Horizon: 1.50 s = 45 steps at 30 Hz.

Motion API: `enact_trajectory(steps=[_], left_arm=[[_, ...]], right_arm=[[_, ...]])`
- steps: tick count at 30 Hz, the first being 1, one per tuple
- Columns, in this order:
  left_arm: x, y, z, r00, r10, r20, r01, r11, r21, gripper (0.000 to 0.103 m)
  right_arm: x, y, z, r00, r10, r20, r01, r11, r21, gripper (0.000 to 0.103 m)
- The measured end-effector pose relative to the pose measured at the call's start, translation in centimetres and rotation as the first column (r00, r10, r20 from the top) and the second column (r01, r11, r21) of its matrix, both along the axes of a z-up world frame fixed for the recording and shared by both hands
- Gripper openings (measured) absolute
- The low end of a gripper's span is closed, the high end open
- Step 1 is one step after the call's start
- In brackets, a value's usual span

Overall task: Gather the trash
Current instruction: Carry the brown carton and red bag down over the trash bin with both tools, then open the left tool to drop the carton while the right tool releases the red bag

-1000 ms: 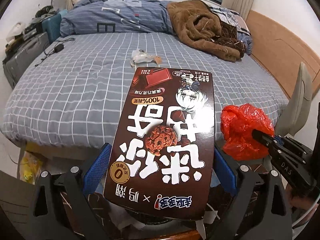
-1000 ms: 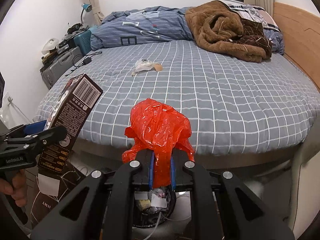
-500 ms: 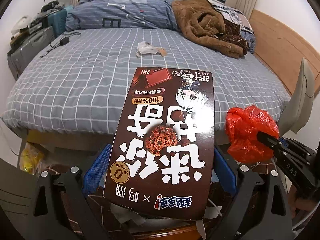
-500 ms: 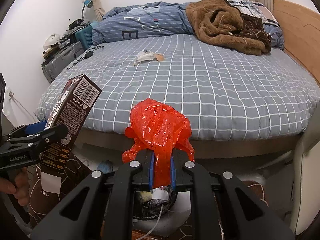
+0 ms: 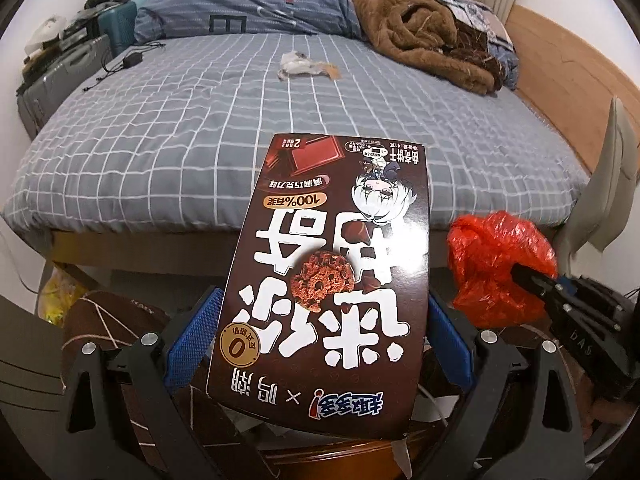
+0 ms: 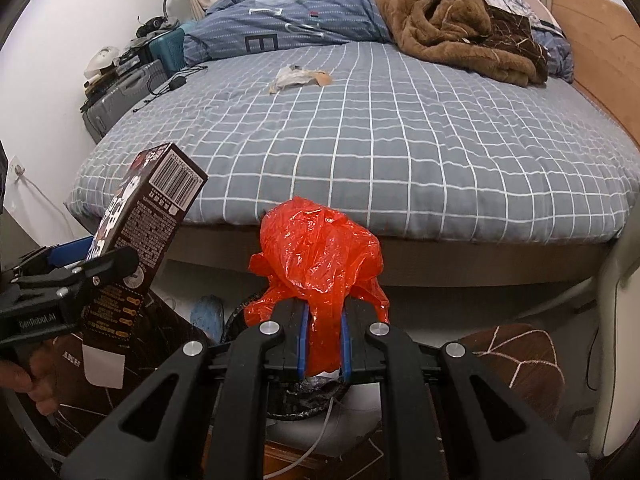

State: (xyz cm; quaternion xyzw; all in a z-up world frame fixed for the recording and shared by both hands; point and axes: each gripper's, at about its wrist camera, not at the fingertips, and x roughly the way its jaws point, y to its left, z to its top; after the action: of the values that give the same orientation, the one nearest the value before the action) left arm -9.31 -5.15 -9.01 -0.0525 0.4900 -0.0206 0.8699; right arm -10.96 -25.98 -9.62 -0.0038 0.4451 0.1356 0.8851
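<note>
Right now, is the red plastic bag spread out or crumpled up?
Crumpled. The red plastic bag is scrunched into a wrinkled ball, and the right gripper pinches its lower end between closed fingers, above the trash bin.

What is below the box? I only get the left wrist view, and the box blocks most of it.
Observer: A bin with a black liner, on the floor by the bed. The right wrist view shows its rim under the red bag.
Operator: Is the bag gripped properly, or just snagged?
Observer: Its lower part is pinched between the blue pads of the right gripper; the bulk puffs out above them.
Operator: What does the box's hidden side show?
Observer: The box has a barcode on its end flap and small print down its side, with the left gripper clamped across it.
</note>
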Motion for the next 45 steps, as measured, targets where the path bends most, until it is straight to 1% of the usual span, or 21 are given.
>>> enact_trajectory(steps=[3,10,14,23,28,33,35,37,41,45], left_arm=[[0.1,-0.1,-0.8,1.0,-0.004,-0.025,0.004,1.0,0.0,0.092],[-0.1,0.5,-4.3,0.997,0.007,-0.075,-0.007,1.0,0.003,0.092],[0.1,0.5,-6.0,0.995,0.007,-0.101,-0.005,1.0,0.015,0.092],[0.4,-0.6,-8.9,0.99,-0.011,-0.143,0.013,1.0,0.017,0.093],[1.0,-1.2,-10.5,0.985,-0.026,-0.172,0.03,0.999,0.02,0.093],[1.1,-2.0,-11.1,0.984,-0.05,-0.172,0.053,0.999,0.008,0.095],[1.2,-2.1,-11.3,0.985,-0.048,-0.164,0.052,0.998,0.019,0.097],[1.3,-2.3,-11.6,0.986,-0.048,-0.16,0.056,0.997,0.047,0.097],[1.4,-1.7,-12.4,0.983,-0.041,-0.176,0.048,0.998,0.039,0.097],[1.3,-0.3,-12.8,0.985,-0.025,-0.168,0.031,0.999,0.036,0.097]], right_arm=[[-0.1,0.1,-0.9,1.0,-0.003,-0.014,0.003,1.0,0.005,0.011],[0.1,0.9,-4.1,0.998,0.005,-0.06,-0.006,1.0,-0.017,0.011],[0.7,0.9,-5.9,0.995,-0.003,-0.096,0.002,1.0,-0.011,0.011],[1.3,0.3,-7.8,0.992,-0.02,-0.129,0.017,1.0,-0.019,0.011],[1.2,-0.3,-8.3,0.99,-0.039,-0.138,0.037,0.999,-0.015,0.011],[1.3,-0.8,-8.4,0.988,-0.05,-0.144,0.049,0.999,-0.006,0.011],[1.2,-0.8,-8.5,0.988,-0.049,-0.146,0.048,0.999,-0.006,0.011],[1.2,-0.7,-8.5,0.988,-0.048,-0.147,0.047,0.999,-0.007,0.011],[1.4,-0.2,-8.8,0.988,-0.039,-0.152,0.037,0.999,-0.014,0.011],[1.9,0.9,-9.3,0.987,-0.016,-0.163,0.012,1.0,-0.023,0.011]])
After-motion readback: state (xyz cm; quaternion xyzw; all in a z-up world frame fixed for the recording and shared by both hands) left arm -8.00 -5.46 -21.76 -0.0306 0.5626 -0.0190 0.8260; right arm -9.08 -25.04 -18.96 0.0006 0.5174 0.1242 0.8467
